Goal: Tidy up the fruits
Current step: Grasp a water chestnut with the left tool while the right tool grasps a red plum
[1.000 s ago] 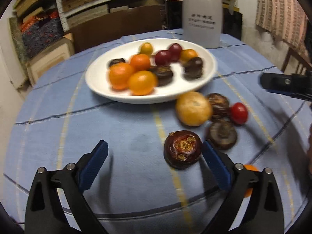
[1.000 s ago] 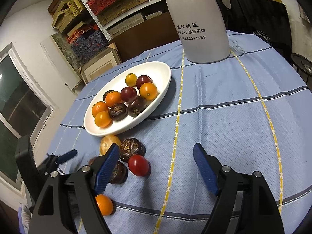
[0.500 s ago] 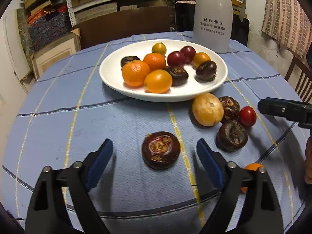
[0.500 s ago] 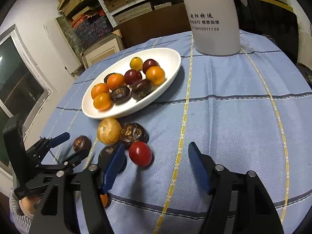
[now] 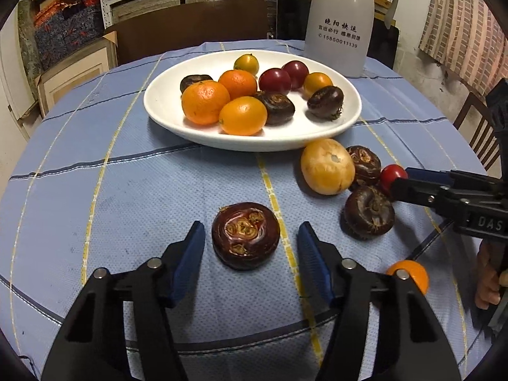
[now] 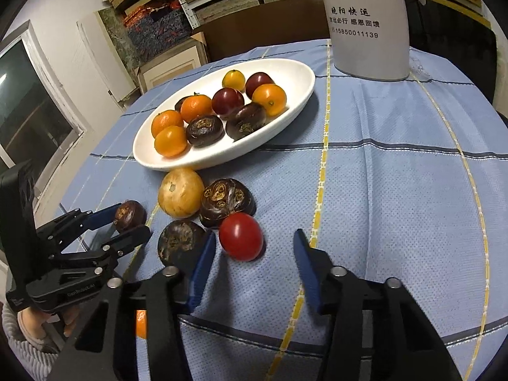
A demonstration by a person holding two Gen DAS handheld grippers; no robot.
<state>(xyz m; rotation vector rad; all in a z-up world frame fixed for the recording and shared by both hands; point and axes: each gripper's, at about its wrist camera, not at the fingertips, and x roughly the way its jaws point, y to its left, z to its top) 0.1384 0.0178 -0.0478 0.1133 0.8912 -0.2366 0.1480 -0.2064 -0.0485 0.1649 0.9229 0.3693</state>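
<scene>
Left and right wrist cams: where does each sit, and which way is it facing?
Left wrist: behind the left gripper, angled down at a water chestnut between its closing fingers, not yet gripped; plate beyond; right gripper and a hand at right.
Right wrist: behind the right gripper, angled down at a tomato, jaws closing, no contact; left gripper and sleeve at left.
Shared: plate, jug, loose fruit.
</scene>
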